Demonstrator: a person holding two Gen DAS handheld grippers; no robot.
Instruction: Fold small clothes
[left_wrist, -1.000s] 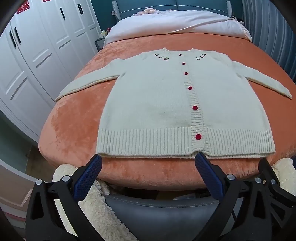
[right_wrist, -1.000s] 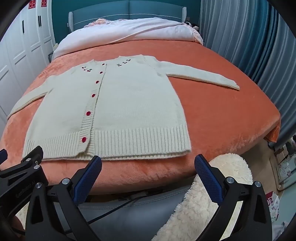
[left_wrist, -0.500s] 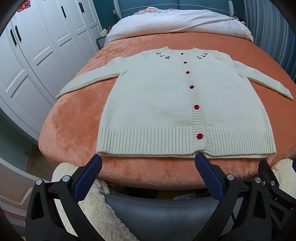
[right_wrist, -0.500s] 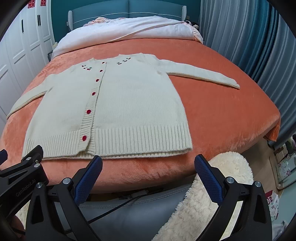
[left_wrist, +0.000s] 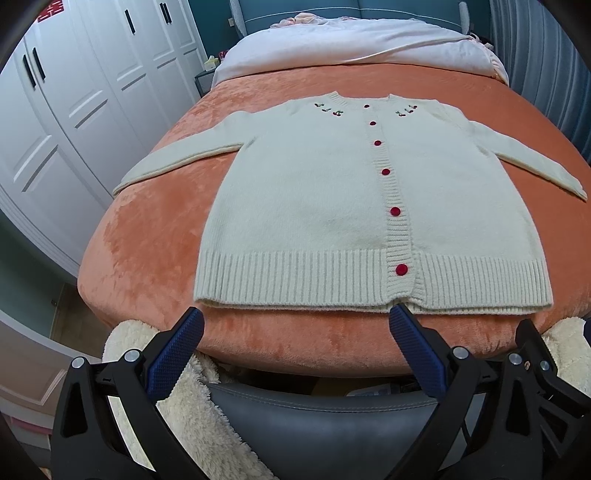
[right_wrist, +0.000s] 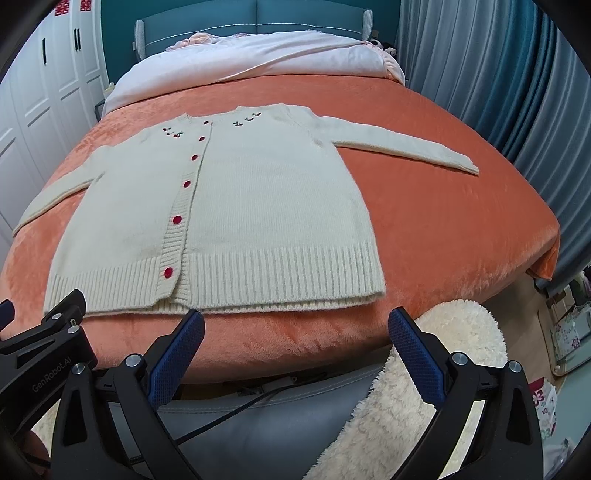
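Left wrist view: cream cardigan (left_wrist: 343, 206) flat, buttoned, sleeves spread on orange bedspread (left_wrist: 147, 236). Left gripper (left_wrist: 295, 328) spread wide, empty, near hem; right gripper (right_wrist: 295, 328) likewise.

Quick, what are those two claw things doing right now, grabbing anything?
Left gripper: open, holding nothing, short of the cardigan.
Right gripper: open, holding nothing.

Both your wrist cameras look from just off the foot of the bed (left_wrist: 155, 236) toward the headboard, tilted slightly down. Your left view sits further left; both share the cardigan (left_wrist: 332, 206) (right_wrist: 258, 206) close ahead.
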